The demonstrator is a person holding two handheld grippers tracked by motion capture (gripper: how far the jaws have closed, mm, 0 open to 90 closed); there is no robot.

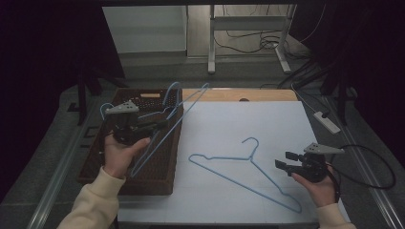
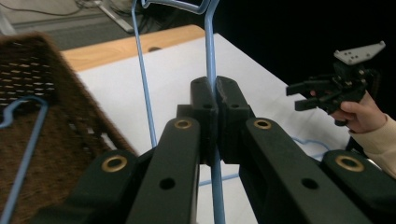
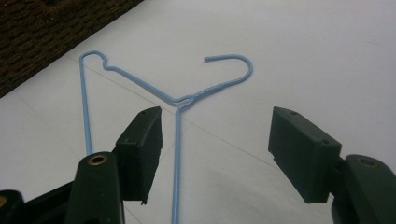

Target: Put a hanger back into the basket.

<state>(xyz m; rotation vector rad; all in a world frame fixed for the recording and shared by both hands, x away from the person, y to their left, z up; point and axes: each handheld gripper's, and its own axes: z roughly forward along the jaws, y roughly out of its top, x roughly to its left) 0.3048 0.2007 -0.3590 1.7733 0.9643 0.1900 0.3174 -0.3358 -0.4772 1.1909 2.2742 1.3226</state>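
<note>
Left tongs [image 2: 215, 95] clamped on blue hanger [image 2: 209, 51], right tongs [image 3: 215, 154] apart above second hanger [image 3: 177, 140]

— What do the person's sleeves look like at the bottom of the high view?

— Cream, soft knit, with ribbed cuffs; one sleeve [image 1: 93, 202] at lower left, the other sleeve [image 1: 332, 217] at lower right.

— And the tools?

— The left gripper [image 1: 165, 124] and right gripper [image 1: 279, 165] are black, each topped by a grey three-cornered plate dotted with small holes. A black cable loops at the right edge.

— Up close?

— Broad black arms with brass-ringed pivots, small screw holes, blocky black pads [image 3: 140, 151].
</note>
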